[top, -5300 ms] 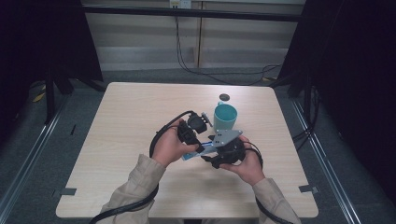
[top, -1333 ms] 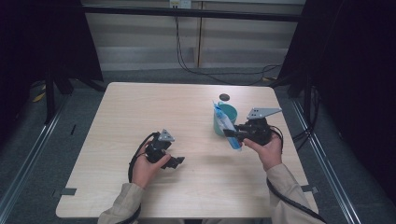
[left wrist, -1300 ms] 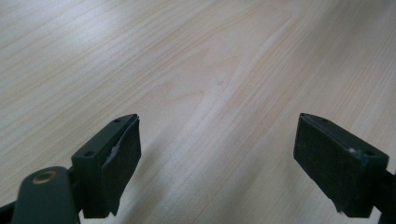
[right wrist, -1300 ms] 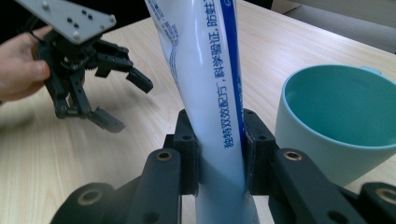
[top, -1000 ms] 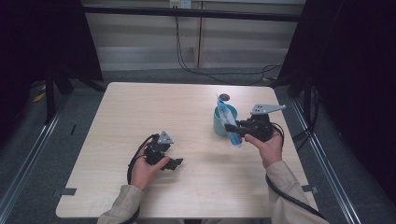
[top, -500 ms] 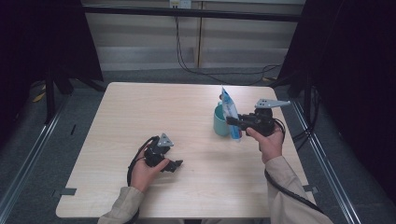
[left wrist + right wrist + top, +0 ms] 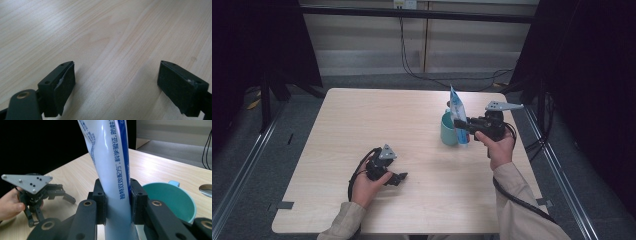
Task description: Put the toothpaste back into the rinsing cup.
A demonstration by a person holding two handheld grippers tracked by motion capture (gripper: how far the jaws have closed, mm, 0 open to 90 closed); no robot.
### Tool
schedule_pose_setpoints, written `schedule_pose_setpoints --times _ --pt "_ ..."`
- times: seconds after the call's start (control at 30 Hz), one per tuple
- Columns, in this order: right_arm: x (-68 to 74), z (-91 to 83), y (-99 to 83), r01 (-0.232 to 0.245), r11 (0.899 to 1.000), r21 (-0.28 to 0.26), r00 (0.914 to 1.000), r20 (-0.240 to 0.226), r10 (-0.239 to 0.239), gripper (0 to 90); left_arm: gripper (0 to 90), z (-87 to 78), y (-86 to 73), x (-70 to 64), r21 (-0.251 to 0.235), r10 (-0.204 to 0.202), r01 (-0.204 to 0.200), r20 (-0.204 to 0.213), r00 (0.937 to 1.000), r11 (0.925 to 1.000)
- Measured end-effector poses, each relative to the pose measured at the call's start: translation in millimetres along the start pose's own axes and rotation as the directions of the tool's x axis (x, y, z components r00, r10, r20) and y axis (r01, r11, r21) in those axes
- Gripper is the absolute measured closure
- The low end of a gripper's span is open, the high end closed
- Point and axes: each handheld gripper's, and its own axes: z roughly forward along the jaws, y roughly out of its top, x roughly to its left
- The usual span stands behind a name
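My right gripper (image 7: 463, 125) (image 7: 117, 200) is shut on a white and blue toothpaste tube (image 7: 458, 113) (image 7: 110, 165), held upright just above the table. A teal cup (image 7: 448, 129) (image 7: 172, 198) stands right beside the tube, on its far side in the right gripper view. My left gripper (image 7: 398, 178) (image 7: 117, 82) rests low over the bare wooden table (image 7: 362, 120) at the front left, jaws wide apart with nothing between them. It also appears in the right gripper view as the left gripper (image 7: 63, 195), held by a hand.
A small round dark hole (image 7: 207, 189) lies in the tabletop behind the cup. Dark curtains and metal rails flank the table. Cables (image 7: 412, 55) run along the floor at the back.
Earlier both grippers met at the table's middle over the tube. The right gripper has since carried the tube right and upward beside the cup, tilting it upright. The left gripper stayed at the front left.
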Motion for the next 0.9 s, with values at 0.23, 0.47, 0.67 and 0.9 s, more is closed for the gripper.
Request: schedule_pose_setpoints --times 0.23,0.47,0.67,0.9 --pt "-1.8 1.7 5.4 -0.003 1.000 -0.013 1.0000 0.007 0.003 71.4 12.3 -0.3 -1.5 0.2 -0.006 -0.002 0.002 -0.009 1.0000 1.0000" --pt "-4.4 3.6 10.5 -0.011 0.999 -0.030 0.9999 0.011 0.011 71.4 11.7 -0.1 -1.6 0.2 -0.005 -0.006 0.006 -0.006 1.0000 1.0000" --pt "-5.5 5.6 14.5 -0.014 0.999 -0.039 0.9999 0.009 0.014 71.4 11.6 -0.1 -1.6 0.4 -0.006 -0.007 0.007 -0.002 1.0000 1.0000" --pt "-8.0 8.8 19.2 -0.031 0.998 -0.061 0.9995 0.008 0.032 71.3 11.6 0.0 -1.6 0.4 -0.006 -0.007 0.007 -0.002 1.0000 1.0000"
